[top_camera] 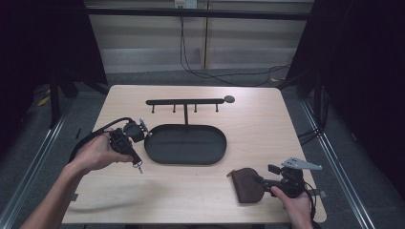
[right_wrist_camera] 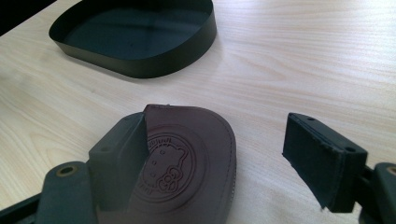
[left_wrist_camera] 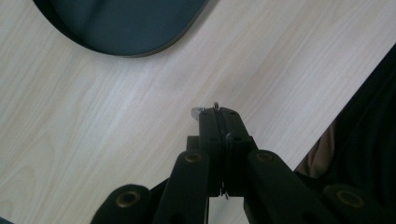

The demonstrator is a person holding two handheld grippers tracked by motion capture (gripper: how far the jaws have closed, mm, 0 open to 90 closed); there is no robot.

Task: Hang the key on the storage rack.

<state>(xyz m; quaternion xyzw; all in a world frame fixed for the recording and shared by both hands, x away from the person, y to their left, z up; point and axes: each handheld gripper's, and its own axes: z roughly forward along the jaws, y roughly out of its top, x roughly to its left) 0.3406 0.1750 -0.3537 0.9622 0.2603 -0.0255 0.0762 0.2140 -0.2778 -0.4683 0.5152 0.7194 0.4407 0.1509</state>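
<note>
High view first: the left gripper (top_camera: 136, 157) sat at centre left, just off the left end of the tray (top_camera: 186, 144), jaws closed on a small key (top_camera: 139, 166) that dangled at their tip over the table (top_camera: 248, 114). At lower right the right gripper (top_camera: 261, 180) reached leftward at the brown pouch (top_camera: 245, 185), which lay flat near the table's front edge. The hook rack (top_camera: 186, 102) stood behind the tray, well clear of both hands.

Left gripper view: jaws were pressed together at centre frame, a bit of metal key (left_wrist_camera: 200, 111) peeking out at their tip. The tray (left_wrist_camera: 126, 23) was in the upper left, a short way off and not touching.

Right gripper view: jaws stood wide apart, and the pouch (right_wrist_camera: 191, 163) lay between them at lower centre, tight against the left-hand jaw with a clear gap to the right-hand one. Its rounded end pointed away toward the tray (right_wrist_camera: 135, 42) at upper left. The right hand was plainly the nearer; closing in looked unobstructed.
</note>
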